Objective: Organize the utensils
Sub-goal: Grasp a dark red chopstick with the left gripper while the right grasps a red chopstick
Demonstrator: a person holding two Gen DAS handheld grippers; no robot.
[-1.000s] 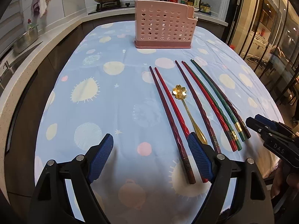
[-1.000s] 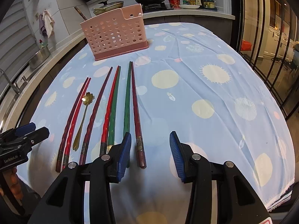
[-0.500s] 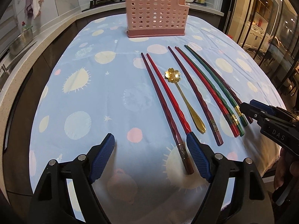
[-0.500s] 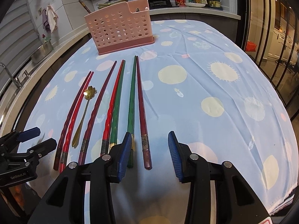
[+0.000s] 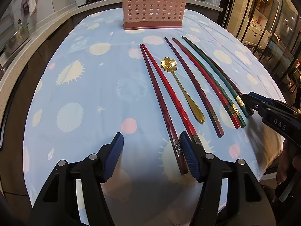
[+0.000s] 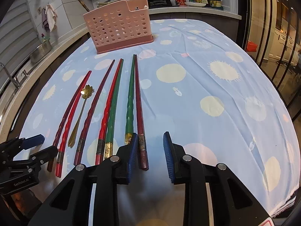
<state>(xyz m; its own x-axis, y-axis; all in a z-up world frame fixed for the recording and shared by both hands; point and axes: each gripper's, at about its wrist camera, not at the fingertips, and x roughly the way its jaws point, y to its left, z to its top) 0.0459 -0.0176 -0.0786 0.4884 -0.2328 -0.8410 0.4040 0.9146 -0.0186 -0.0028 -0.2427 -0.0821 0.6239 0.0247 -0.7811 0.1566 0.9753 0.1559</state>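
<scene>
Jaws narrowing on both sides right now, neither clamped on anything yet

Left wrist view: left gripper (image 5: 151, 155) is closing in from the wider spread it had a sec ago. Dark maroon chopstick (image 5: 163, 107) has its decorated butt end between the pads, hugging the right pad; bright red chopstick (image 5: 170, 92) runs just beside it, its butt end at that pad's outer edge. Left pad is well clear, so no squeeze yet. View has crept fwd since a sec ago, pink utensil holder (image 5: 152, 6) now bigger and higher in shot. Gold flower spoon (image 5: 181, 92) lies just right of the pair, then more sticks, and the right gripper (image 5: 251, 101) pokes in at the far-right ends.

Right wrist view: right gripper (image 6: 149, 150) also closing, gap clearly tighter than before. Outermost maroon chopstick (image 6: 138, 111) has its butt end between the pads, close against the left pad, right pad still apart. Green chopstick (image 6: 130, 101) sits just outside that left pad. Holder stands upright at the far end of the blue tablecloth (image 6: 216, 113), well apart from the row.

What it means, imo: both hands look set for a first pick, one stick each or a pair on the left. Nothing lifted, all utensils flat on the cloth, so the sorting hasn't really begun
</scene>
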